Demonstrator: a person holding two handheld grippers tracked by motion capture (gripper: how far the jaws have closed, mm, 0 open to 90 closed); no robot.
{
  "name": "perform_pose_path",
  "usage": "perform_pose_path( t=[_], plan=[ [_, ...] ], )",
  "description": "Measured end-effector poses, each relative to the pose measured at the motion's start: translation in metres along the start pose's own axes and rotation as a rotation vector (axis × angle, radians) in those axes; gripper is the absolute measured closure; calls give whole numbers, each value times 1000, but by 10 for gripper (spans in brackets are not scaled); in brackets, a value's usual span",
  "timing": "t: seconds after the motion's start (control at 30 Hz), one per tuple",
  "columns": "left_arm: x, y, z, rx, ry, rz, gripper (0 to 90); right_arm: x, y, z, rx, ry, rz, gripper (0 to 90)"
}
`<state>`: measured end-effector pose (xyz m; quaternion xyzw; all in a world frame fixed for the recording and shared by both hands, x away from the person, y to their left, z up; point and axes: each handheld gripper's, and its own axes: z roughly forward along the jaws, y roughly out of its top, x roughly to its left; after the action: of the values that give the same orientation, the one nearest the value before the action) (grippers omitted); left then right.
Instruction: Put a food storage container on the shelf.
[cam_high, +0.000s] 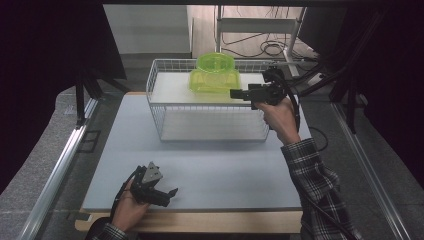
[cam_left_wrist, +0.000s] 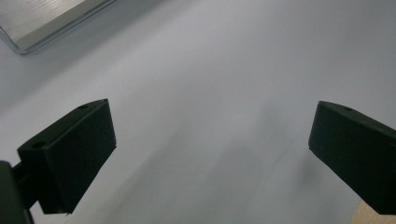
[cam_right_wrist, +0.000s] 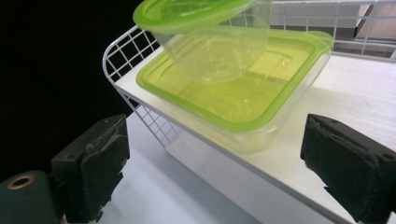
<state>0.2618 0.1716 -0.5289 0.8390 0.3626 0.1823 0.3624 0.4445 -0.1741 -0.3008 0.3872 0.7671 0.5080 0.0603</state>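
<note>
Two green-lidded containers, a round tub (cam_high: 216, 62) stacked on a square box (cam_high: 214, 80), sit atop the wire basket (cam_high: 210, 120); the right hand-held gripper (cam_high: 235, 93), spread empty, should approach the box level, while the left hand-held gripper (cam_high: 172, 192) waits spread over the table (cam_high: 225, 170).

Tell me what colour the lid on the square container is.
Bright yellow-green. The lid on the clear square container shows best in the right gripper view.

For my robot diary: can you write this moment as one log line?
right gripper: open, beside square tub | round tub: stacked on it | left gripper: open, empty
</note>
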Motion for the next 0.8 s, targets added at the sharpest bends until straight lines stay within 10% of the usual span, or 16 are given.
perform_pose_path(
  t=[0.8],
  plan=[
    [0,1,0,2,-25,-31,7,7,-42,-6,23,-46,-114,33]
  ],
)
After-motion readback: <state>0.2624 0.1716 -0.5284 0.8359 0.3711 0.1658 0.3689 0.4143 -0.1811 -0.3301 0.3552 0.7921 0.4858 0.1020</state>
